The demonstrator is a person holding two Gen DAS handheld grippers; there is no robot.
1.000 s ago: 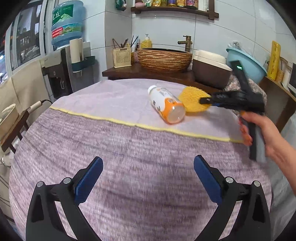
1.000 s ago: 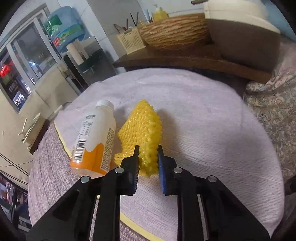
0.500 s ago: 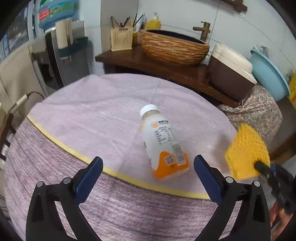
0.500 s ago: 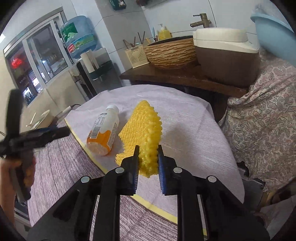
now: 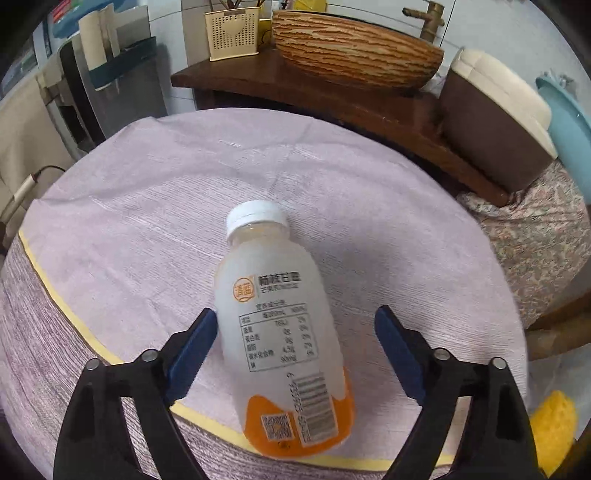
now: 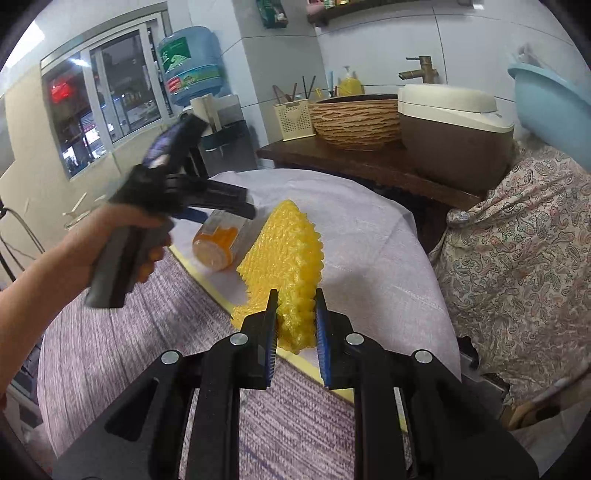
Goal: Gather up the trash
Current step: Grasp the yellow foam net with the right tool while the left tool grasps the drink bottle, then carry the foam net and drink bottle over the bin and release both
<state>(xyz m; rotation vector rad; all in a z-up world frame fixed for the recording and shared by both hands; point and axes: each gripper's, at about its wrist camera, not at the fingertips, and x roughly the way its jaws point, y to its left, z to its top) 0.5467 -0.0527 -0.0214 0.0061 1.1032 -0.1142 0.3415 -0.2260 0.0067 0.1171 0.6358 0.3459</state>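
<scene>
A white plastic bottle [image 5: 280, 332] with an orange base and white cap lies on its side on the round table [image 5: 140, 206]. My left gripper [image 5: 295, 332] is open, its jaws on either side of the bottle's body, not closed on it. The bottle also shows in the right wrist view [image 6: 218, 240], under the left gripper [image 6: 221, 206]. My right gripper [image 6: 295, 325] is shut on a yellow foam fruit net [image 6: 288, 258], held above the table's right edge. The net's tip shows in the left wrist view [image 5: 552, 428].
Behind the table stands a dark wooden counter [image 5: 369, 99] with a woven basin [image 5: 354, 44], a cream utensil holder [image 5: 232, 33] and a brown rice cooker [image 5: 495, 122]. A paisley-covered seat [image 6: 517, 236] is at the right. A water dispenser [image 6: 192, 81] stands at the back left.
My left gripper has moved forward and down until the bottle lies between its open jaws. My right gripper has drawn back from the table with the yellow net.
</scene>
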